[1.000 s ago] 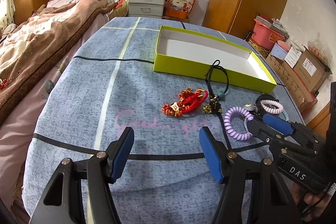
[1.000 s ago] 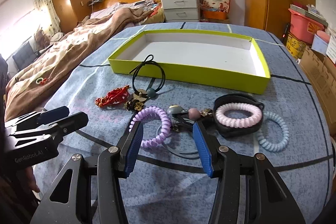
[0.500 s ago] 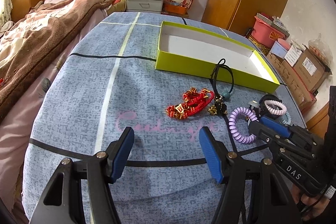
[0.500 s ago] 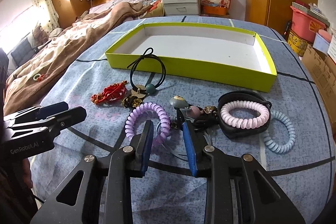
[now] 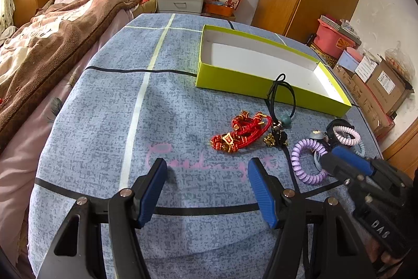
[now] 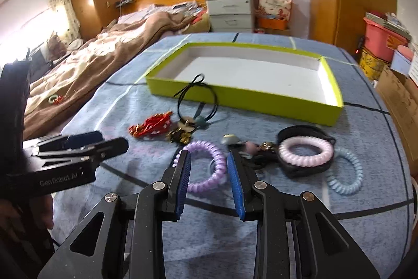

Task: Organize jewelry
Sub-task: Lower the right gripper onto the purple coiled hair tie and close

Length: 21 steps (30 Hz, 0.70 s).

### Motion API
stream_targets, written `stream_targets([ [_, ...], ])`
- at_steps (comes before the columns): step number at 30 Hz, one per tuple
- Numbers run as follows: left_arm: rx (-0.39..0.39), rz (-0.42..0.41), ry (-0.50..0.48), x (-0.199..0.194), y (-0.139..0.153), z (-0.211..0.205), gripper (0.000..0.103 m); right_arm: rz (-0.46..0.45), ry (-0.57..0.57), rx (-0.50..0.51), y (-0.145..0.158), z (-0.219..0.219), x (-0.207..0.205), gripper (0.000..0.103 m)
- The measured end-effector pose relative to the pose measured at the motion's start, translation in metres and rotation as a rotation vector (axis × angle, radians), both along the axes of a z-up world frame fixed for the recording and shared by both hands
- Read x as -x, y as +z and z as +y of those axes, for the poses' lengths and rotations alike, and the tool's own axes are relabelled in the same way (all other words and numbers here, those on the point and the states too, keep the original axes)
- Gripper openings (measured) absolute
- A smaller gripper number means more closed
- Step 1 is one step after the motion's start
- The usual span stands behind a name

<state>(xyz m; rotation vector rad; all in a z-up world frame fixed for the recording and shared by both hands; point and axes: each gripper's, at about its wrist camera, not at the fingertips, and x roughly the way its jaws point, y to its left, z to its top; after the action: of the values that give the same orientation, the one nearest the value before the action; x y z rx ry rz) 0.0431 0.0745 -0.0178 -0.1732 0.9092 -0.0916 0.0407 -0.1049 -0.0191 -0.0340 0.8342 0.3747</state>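
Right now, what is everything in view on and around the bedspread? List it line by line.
box: 1, lime green outside, white inside, nothing in it, far side of the bedspread
bedspread: 1, blue-grey with black and pale lines, under everything
red cord bracelet: 1, red with gold charms, left of the pile
black cord necklace: 1, black with a teal bead, leaning on the box wall
purple coil tie: 1, lilac, just ahead of the right fingers
pink coil tie: 1, pale pink, on a black band
blue coil tie: 1, pale blue, far right
nightstand: 1, grey-white, by the headboard
left gripper: open, over bare bedspread
right gripper: open, part closed, at the purple coil tie
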Motion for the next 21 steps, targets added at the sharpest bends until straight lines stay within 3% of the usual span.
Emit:
stream_targets([
  [8, -0.005, 0.007, -0.011, -0.006, -0.001, 0.0, 0.067, 0.043, -0.026, 0.027, -0.012, -0.001, -0.009, 0.03],
  [9, -0.005, 0.009, -0.017, -0.007, -0.002, 0.0, 0.067, 0.046, -0.021, 0.022, -0.013, -0.001, -0.009, 0.029],
  [11, -0.012, 0.012, -0.022, -0.009, -0.001, -0.002, 0.067, 0.057, -0.02, 0.01, -0.014, -0.002, -0.01, 0.016],
  [21, -0.066, 0.01, -0.101, -0.02, 0.0, -0.013, 0.067, 0.03, -0.021, -0.039, -0.005, -0.01, -0.007, 0.01],
])
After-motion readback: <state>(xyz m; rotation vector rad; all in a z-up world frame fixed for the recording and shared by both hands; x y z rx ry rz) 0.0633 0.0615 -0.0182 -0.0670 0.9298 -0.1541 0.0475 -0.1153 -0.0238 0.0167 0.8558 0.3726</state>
